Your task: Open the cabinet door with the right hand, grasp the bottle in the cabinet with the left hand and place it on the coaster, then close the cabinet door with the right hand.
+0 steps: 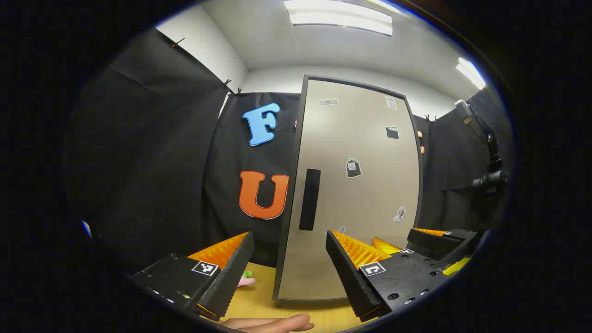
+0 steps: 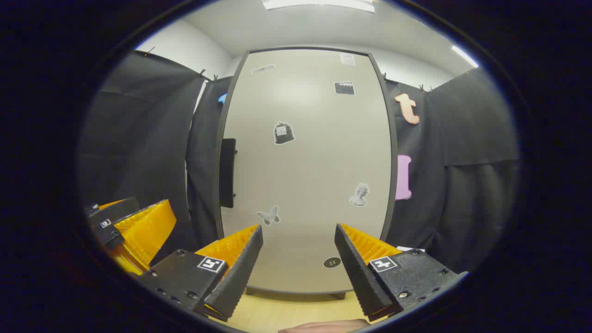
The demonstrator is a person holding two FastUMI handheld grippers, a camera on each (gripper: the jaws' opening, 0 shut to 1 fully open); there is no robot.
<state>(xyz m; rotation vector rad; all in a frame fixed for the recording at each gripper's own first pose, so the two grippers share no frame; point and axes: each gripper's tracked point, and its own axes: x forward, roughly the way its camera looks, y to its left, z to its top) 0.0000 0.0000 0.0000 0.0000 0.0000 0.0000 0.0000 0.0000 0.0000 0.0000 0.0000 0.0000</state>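
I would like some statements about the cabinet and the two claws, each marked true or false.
1. The cabinet door is shut. True.
2. The right claw grips the door handle. False: it is open and holds nothing, with the handle up and to the left of it.
3. The left claw is open. True.
4. A bottle is held in the left claw. False: nothing is between its fingers.
5. The door carries stickers, one a butterfly. True.

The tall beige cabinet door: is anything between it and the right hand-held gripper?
No. In the right gripper view, just bare wooden tabletop lies between the open right hand-held gripper and the closed beige cabinet door.
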